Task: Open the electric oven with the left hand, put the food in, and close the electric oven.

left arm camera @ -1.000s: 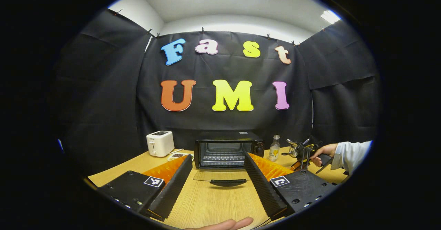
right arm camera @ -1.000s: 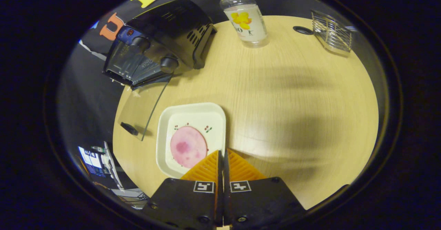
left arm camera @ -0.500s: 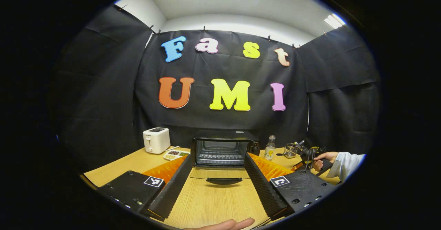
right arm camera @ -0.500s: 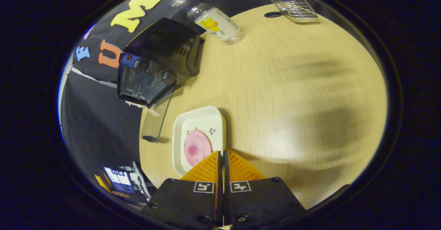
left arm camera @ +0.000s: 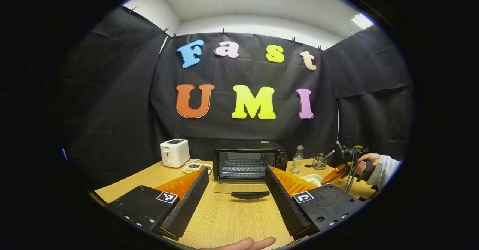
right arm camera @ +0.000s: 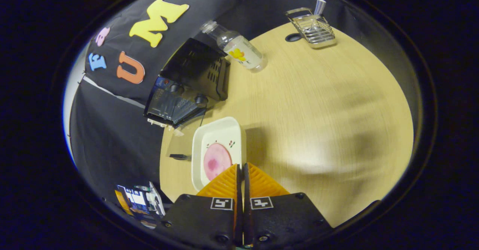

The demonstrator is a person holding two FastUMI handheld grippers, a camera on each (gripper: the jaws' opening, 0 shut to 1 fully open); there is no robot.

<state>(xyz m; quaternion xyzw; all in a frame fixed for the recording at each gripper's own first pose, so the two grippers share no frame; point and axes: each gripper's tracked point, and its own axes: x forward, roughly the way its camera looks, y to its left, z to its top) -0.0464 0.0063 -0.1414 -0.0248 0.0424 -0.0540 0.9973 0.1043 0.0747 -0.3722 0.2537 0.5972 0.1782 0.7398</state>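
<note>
Above table (right arm camera: 318,104), R gripper (right arm camera: 241,166) clamped on plate (right arm camera: 215,130) rim (ham slice (right arm camera: 216,161) aboard), oven (left arm camera: 247,164) door down, L gripper (left arm camera: 236,175) spread.

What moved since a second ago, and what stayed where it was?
The right gripper, shut on the white plate's rim, has lifted it: in the right gripper view the table and oven look smaller and farther away. The pink food still lies on the plate. The left gripper stays open, facing the oven, whose door still lies open.
</note>
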